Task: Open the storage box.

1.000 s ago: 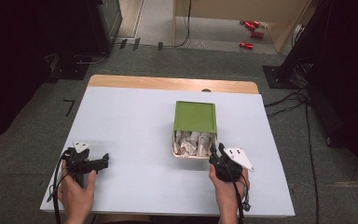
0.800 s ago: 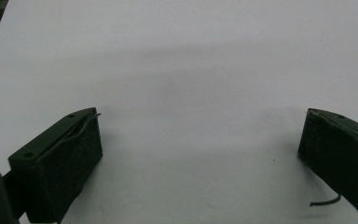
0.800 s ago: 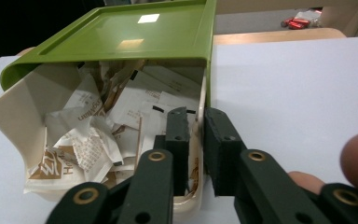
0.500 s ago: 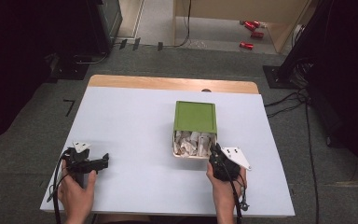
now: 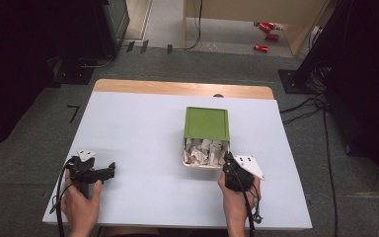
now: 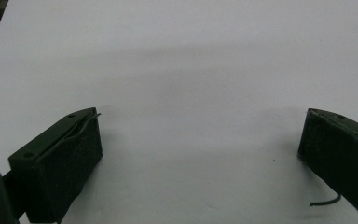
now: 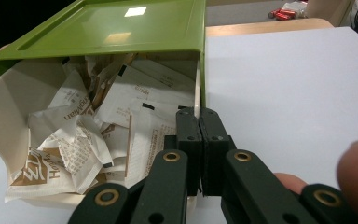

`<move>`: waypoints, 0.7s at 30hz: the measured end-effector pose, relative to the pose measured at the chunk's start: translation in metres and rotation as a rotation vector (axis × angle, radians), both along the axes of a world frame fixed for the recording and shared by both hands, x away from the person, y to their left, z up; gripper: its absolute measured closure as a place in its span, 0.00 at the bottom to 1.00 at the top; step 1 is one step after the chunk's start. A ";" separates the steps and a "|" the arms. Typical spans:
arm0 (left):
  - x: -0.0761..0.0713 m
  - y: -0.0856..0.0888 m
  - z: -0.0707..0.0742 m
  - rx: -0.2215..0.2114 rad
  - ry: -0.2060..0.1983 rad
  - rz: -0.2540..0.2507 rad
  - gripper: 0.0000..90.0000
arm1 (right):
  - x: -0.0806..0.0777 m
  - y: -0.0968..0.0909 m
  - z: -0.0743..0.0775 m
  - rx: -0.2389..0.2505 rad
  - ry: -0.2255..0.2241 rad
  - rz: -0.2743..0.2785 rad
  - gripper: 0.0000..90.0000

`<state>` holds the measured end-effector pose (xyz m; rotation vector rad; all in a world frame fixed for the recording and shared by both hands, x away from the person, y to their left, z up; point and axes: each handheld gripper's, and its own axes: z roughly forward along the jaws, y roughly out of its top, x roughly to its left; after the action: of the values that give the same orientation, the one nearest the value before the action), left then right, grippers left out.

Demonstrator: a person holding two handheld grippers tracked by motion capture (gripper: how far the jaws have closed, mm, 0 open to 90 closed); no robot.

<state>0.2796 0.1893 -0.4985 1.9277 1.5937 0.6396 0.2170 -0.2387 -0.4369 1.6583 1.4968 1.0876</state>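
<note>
A box with a green lid (image 5: 206, 123) stands mid-table, and its cream tray (image 5: 185, 157) is slid out toward me, full of crumpled paper sachets (image 5: 203, 150). My right gripper (image 5: 227, 159) is at the tray's front right corner. In the right gripper view its jaws (image 7: 199, 114) have just been closing and now meet on the rim of the tray's right wall (image 7: 197, 88), under the lid (image 7: 121, 28). My left gripper (image 5: 111, 170) rests at the table's front left. Its jaws stand wide apart over bare white table (image 6: 200, 135), with nothing between them.
The white table (image 5: 143, 128) has a wooden strip along its far edge (image 5: 177, 89). On the floor beyond are red cans (image 5: 266, 29) and cables (image 5: 301, 108). Dark equipment stands at both sides.
The right gripper's jaws have drawn together at the tray's front right corner. Both hands have kept their places, and the box has not moved.
</note>
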 end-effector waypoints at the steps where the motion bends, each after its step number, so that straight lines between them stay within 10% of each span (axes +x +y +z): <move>1: 0.000 0.000 0.000 0.000 0.000 0.000 0.00 | 0.000 0.000 0.000 0.000 0.000 0.001 1.00; 21: 0.000 0.000 0.000 0.000 0.000 0.000 0.00 | -0.021 -0.002 0.003 0.023 0.020 0.020 1.00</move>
<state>0.2796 0.1893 -0.4985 1.9275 1.5938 0.6400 0.1959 -0.2404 -0.4335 1.6778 1.5216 1.1055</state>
